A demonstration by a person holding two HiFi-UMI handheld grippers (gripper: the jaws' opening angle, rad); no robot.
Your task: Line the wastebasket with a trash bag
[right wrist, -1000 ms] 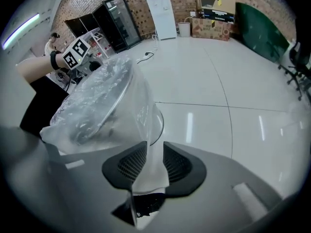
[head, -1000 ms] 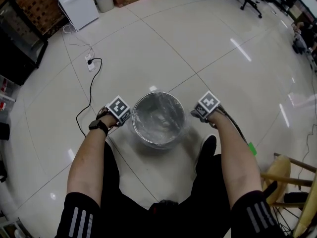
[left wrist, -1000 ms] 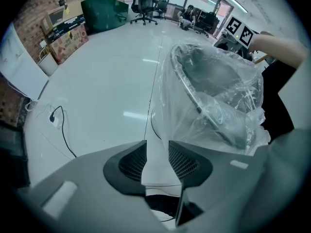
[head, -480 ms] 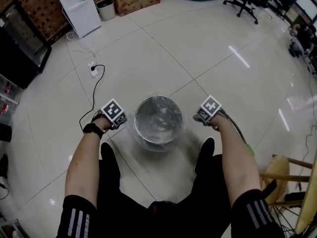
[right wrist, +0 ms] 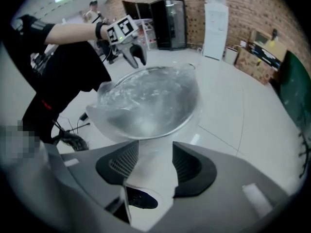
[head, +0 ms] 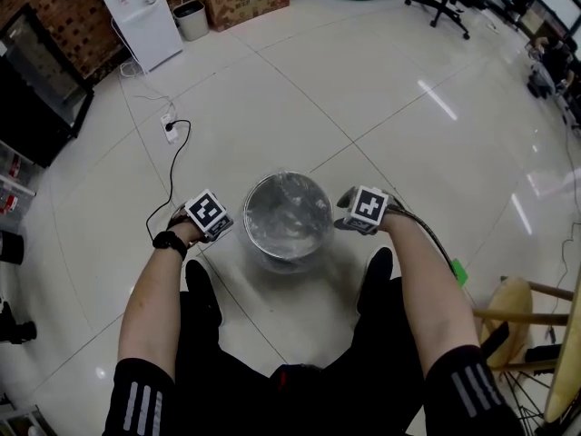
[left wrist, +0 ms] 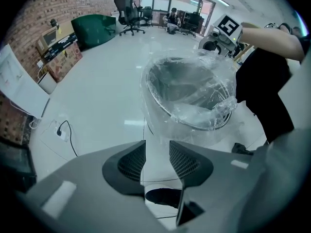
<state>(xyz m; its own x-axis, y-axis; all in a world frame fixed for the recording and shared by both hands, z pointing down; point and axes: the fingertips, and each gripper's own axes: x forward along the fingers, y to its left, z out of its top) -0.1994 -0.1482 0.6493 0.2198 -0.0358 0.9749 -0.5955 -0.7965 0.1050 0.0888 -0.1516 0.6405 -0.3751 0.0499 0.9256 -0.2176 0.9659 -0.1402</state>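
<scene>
The wastebasket (head: 246, 216) stands upright on the tiled floor (head: 390, 107), directly in front of our feet and between the two hands. The clear trash bag (right wrist: 146, 101) lines its inside. The film is folded over the rim and hangs down the outer wall as a loose, wrinkled skirt.

Left tongs (left wrist: 156, 161): positioned just beside the basket's left wall, pointing steeply down. The jaws stand a moderate way apart. The bag's skirt hangs just ahead of them. Through the gap we see only a pale surface, and we cannot tell whether it is film or floor. The pads press on nothing.

Right tongs (right wrist: 155, 164): positioned just beside the basket's right rim, also pointing steeply down. The jaws have just been opening and now stand wide. The lower edge of the film appears to run into the gap, but neither pad closes on it.
</scene>
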